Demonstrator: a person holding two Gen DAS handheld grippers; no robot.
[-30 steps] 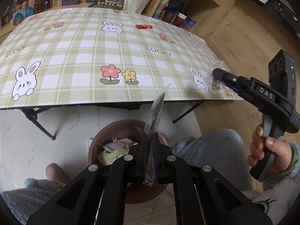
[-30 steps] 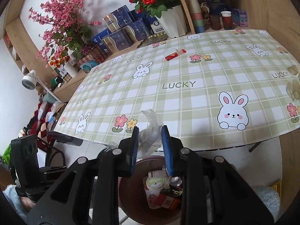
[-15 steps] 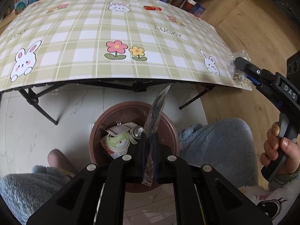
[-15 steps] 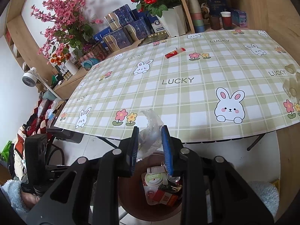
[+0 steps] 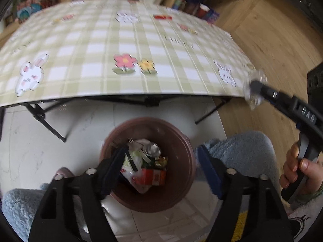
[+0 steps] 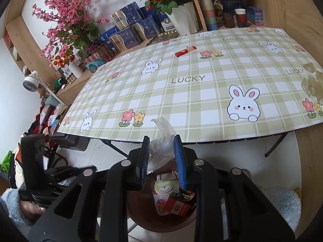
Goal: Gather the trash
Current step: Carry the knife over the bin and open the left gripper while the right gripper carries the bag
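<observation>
A brown round bin point(image 5: 182, 139) stands on the floor below the table point(image 5: 97, 46) edge, holding a yoghurt cup point(image 6: 164, 185), a can point(image 5: 152, 148) and a red carton point(image 5: 152, 176). Above it, the left gripper point(image 5: 160, 166) is opening, nothing between its jaws. The right gripper point(image 6: 162, 157) stays narrowly closed on a crumpled clear plastic wrapper point(image 6: 164, 141).

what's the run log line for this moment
left gripper: fingers opening, nothing between them, above round brown trash bin | right gripper: shut on crumpled clear plastic wrapper | red flat packet: on table
</observation>
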